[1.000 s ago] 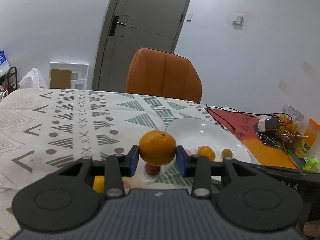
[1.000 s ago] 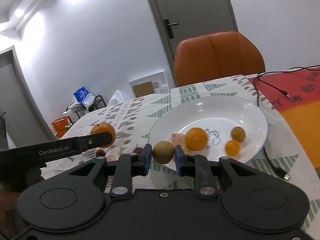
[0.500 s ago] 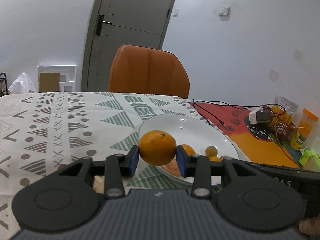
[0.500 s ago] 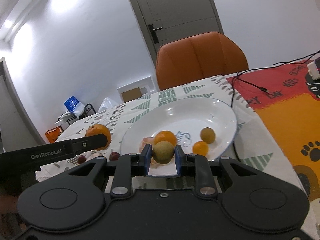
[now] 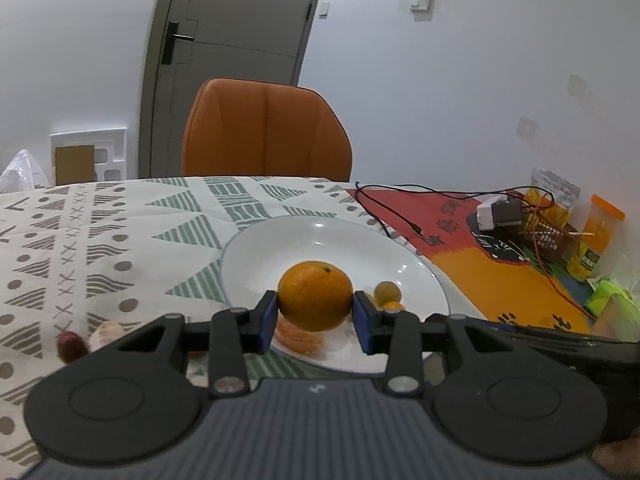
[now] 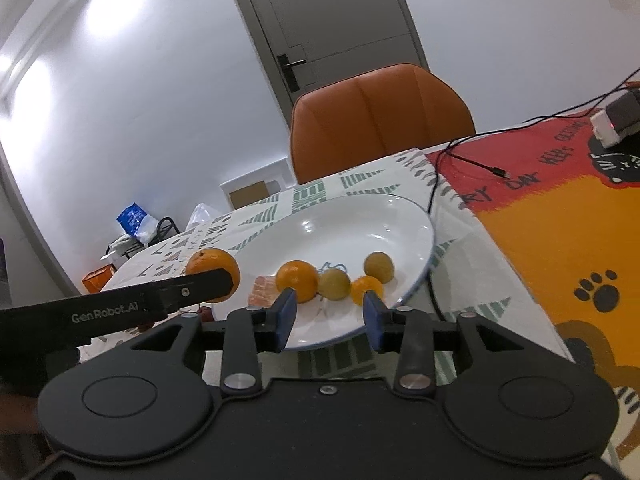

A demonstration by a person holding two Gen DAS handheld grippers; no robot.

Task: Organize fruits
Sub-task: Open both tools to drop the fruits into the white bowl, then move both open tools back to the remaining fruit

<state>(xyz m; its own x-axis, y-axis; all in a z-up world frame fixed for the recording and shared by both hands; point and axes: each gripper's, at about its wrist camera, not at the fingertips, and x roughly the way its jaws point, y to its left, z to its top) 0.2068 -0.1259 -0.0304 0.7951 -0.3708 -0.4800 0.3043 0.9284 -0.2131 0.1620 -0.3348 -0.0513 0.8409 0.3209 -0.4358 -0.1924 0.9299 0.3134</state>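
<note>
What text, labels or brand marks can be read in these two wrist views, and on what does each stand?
"GenRobot.AI": white letters on the black finger of the left gripper, which holds the large orange.
Black hand-drawn lettering on the red and orange cartoon mat: partly cut off and skewed, not surely readable.
Blue mark inside the white round plate: hidden behind fruit, unreadable.
Labels on the yellow packets and orange-lidded jar: too small and blurred.

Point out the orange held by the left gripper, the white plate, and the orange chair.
orange [image 5: 315, 296], left wrist view, centre of its front skin.
white plate [image 6: 340, 228], right wrist view, bare inner surface near the far rim.
orange chair [image 5: 266, 130], left wrist view, middle of the backrest.
</note>
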